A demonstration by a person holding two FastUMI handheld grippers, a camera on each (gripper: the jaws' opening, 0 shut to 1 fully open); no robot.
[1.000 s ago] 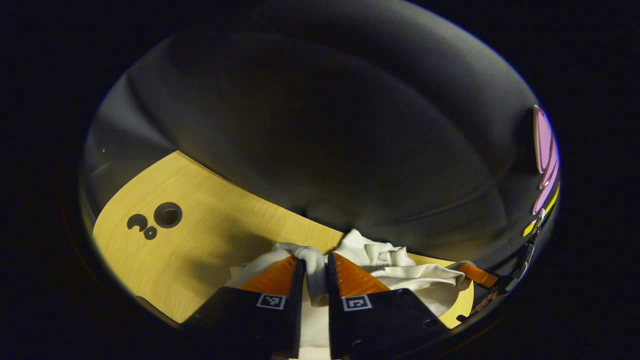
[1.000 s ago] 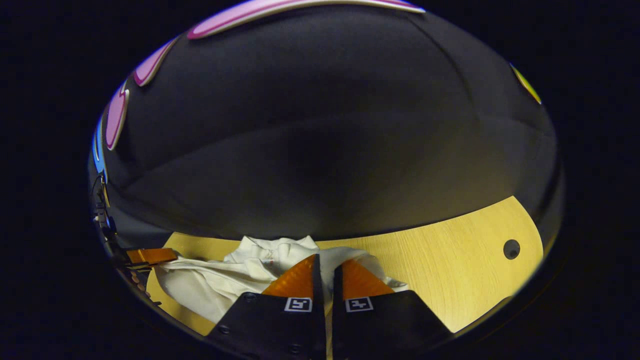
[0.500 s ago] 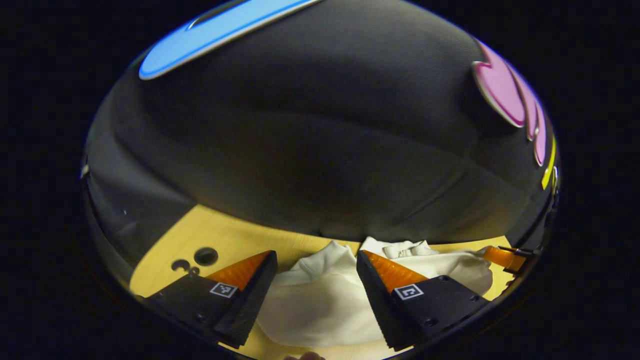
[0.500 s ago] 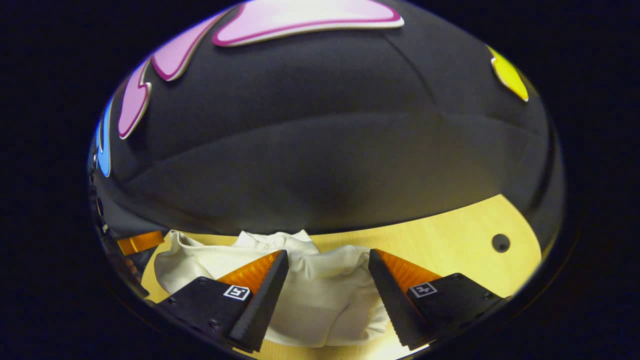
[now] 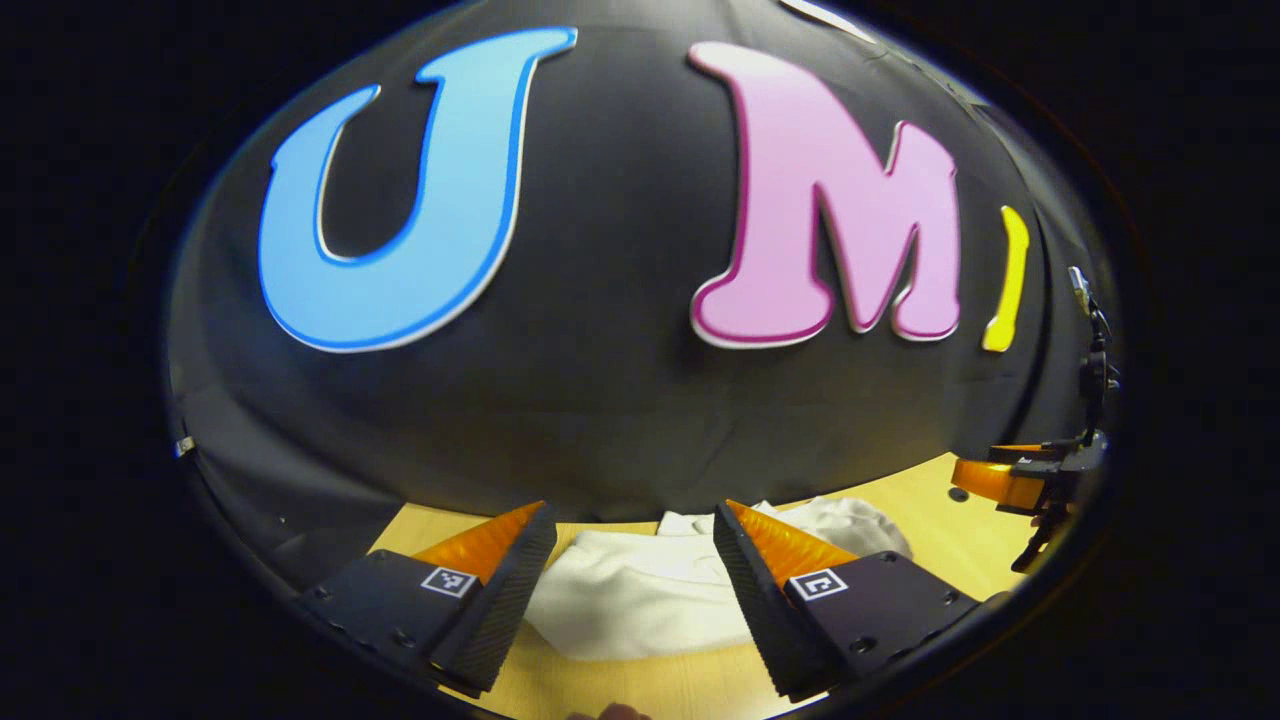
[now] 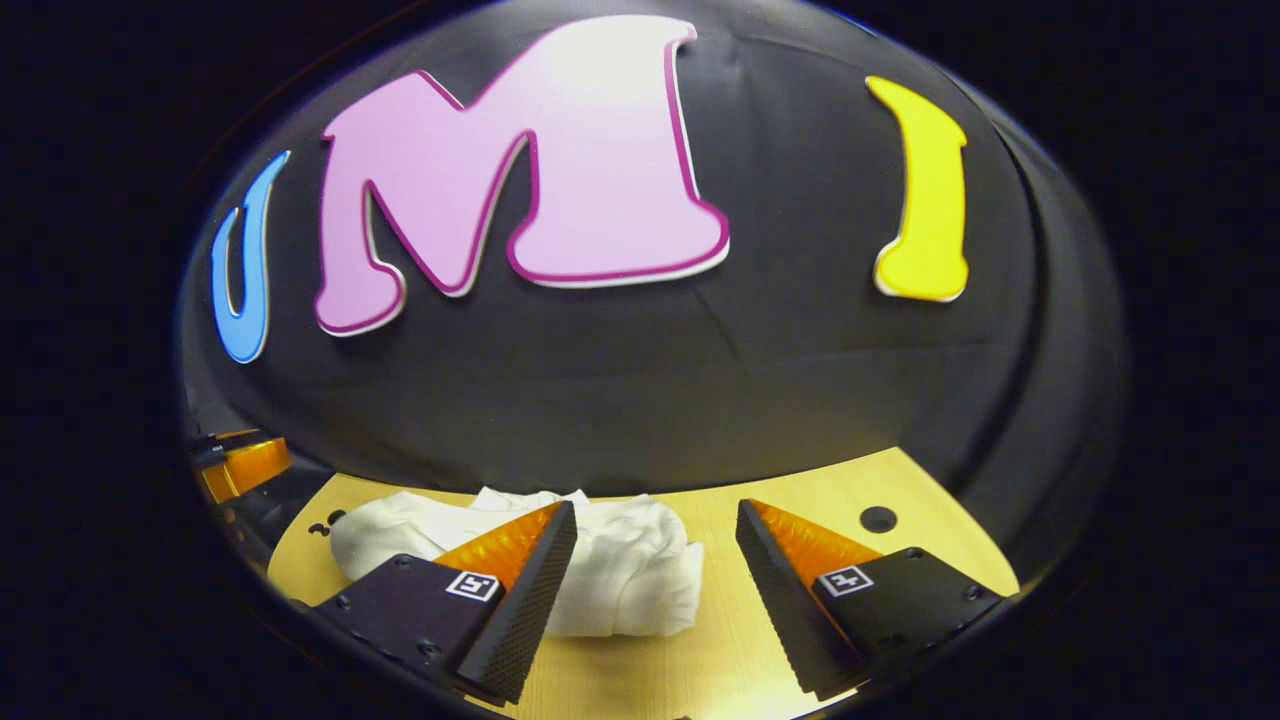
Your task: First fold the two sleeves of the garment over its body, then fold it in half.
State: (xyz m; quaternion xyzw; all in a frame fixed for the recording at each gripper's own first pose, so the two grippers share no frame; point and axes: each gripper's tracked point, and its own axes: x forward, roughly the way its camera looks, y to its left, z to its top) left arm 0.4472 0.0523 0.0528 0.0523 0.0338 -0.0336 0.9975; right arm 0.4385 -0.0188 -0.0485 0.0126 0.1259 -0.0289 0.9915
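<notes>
the counter (image 5: 690, 690) is a light wood surface that runs under and beyond both sets of fingers up to the black cloth wall (image 5: 600, 400) of the booth. on it lies the garment (image 5: 640, 590), a pale, whitish bundle folded into a compact, rumpled heap. in the left gripper view it sits ahead of and between the fingers, its near edge level with their tips and its far part reaching past the right-hand finger. in the right gripper view the garment (image 6: 620, 570) lies mostly behind the left-hand finger and spills partly into the gap, with bare counter (image 6: 720, 650) in front of the right-hand finger.

the left gripper (image 5: 635, 520) has its fingers spread wide apart, clear of the cloth, gripping nothing. the right gripper (image 6: 655, 515) likewise has its fingers wide apart and grips nothing. in the left gripper view the right gripper (image 5: 1010, 480) also appears far off beyond the right-hand finger, above the counter's edge.

a small round hole (image 6: 878, 519) in the counter lies just past the right-hand finger's tip in the right gripper view.
</notes>
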